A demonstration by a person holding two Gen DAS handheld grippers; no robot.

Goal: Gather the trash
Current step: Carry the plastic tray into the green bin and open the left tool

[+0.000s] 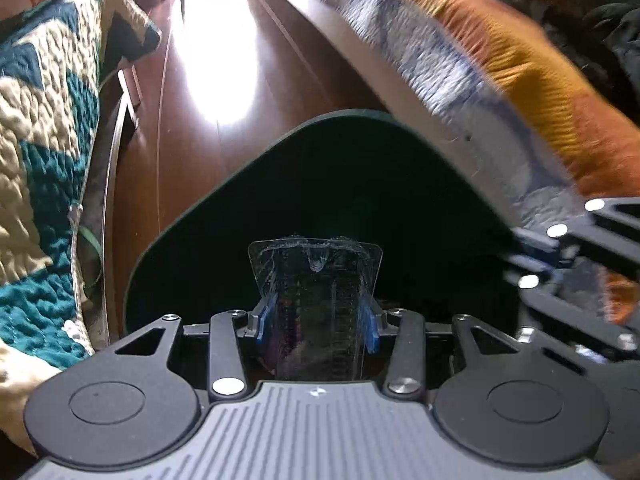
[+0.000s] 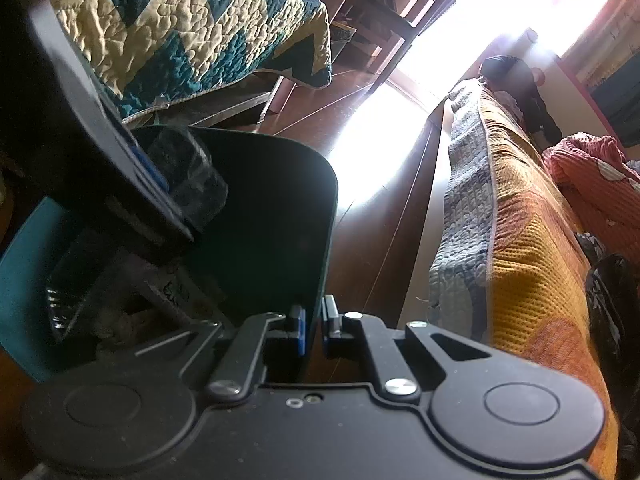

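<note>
Left claw (image 1: 316,316) grips ribbed clear cup (image 1: 314,264); right claw (image 2: 314,330) clamps smooth bin rim (image 2: 326,240).

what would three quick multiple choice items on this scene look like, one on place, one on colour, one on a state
1. Where is the clear plastic cup?
A. lying on the floor
B. held in the left gripper over the open bin
C. on the quilted bed

2. What colour is the quilt on the bed beyond the bin?
A. teal and cream
B. plain red
C. black and white

3. What is the right gripper doing?
A. hanging open in the air
B. closed on a bottle
C. closed on the rim of the bin

Answers:
1. B, the left wrist view shows the cup between the blue pads with the dark mouth of the bin behind it.
2. A, the right wrist view shows teal and cream zigzags.
3. C, in the right wrist view the bin's wall runs between the two nearly shut fingers.
</note>
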